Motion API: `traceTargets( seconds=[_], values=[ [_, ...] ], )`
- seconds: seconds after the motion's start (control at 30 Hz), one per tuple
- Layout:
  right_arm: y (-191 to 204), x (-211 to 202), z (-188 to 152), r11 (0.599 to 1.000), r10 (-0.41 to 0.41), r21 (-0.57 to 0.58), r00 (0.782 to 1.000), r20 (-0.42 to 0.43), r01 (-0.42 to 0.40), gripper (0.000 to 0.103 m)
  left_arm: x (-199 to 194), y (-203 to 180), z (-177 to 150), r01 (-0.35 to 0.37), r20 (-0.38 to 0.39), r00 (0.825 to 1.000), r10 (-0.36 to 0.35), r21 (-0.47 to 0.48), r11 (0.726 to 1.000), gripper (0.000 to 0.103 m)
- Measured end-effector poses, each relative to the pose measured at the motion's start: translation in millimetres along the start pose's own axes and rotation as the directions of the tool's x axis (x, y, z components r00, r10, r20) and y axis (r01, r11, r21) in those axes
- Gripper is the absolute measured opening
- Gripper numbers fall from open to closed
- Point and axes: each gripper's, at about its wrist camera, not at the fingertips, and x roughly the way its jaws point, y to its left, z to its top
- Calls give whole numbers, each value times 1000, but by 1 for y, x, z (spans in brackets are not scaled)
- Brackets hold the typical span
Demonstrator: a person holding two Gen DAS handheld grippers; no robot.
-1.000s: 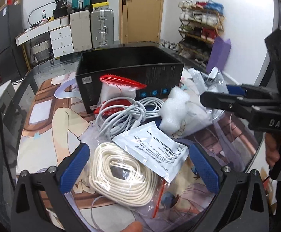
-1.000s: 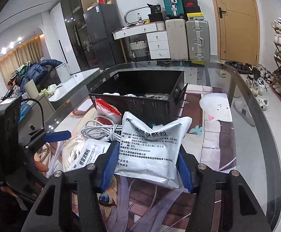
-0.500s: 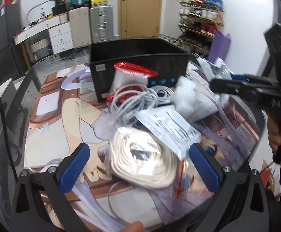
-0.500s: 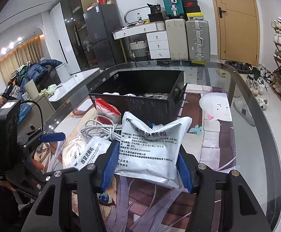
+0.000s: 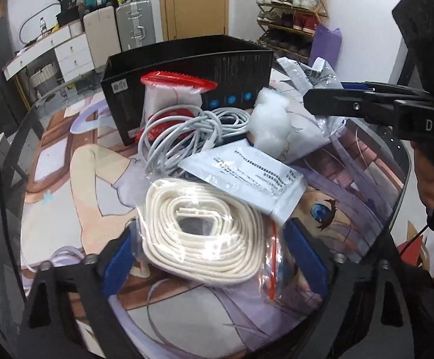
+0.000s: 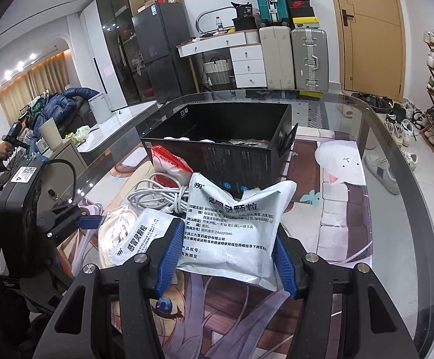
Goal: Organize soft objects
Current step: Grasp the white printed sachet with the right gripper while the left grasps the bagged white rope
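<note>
A clear zip bag of coiled cream rope [image 5: 205,227] lies on the table, and my left gripper [image 5: 214,257] has its blue pads on both sides of it, narrowed against the bag. It also shows in the right wrist view [image 6: 115,230]. My right gripper [image 6: 226,260] is shut on a large white medicine pouch [image 6: 232,224], which rests on the table. A smaller white sachet [image 5: 247,176] overlaps the rope bag. A grey cable bundle [image 5: 184,137], a red-topped bag [image 5: 175,95] and white wadding [image 5: 270,122] lie before the open black box [image 6: 226,137].
The table is glass with a rounded edge [image 6: 402,185] over an anime-print mat [image 6: 342,197]. The right gripper's body [image 5: 396,110] crosses the left wrist view at right. Suitcases, drawers and a shoe rack stand behind.
My left gripper has moved forward over the rope bag and its pads have closed in from wide open onto the bag's sides. The right gripper and its pouch have stayed put.
</note>
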Motion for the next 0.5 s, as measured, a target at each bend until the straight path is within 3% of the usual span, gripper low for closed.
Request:
traceTargets(
  seconds=[0.07, 0.17, 0.5],
  values=[
    [-1, 0, 0, 1000, 0, 2, 1000, 0, 0, 58, -3, -2, 1, 12, 3, 1000, -12, 13, 1000, 74],
    [-2, 0, 0, 1000, 2, 6, 1000, 1, -2, 58, -6, -3, 1, 12, 10, 1000, -12, 17, 1000, 63],
    [3, -2, 1, 1000, 4, -4, 1000, 12, -4, 58, -22, 13, -11, -34, 44, 998, 36, -44, 998, 53]
  ],
)
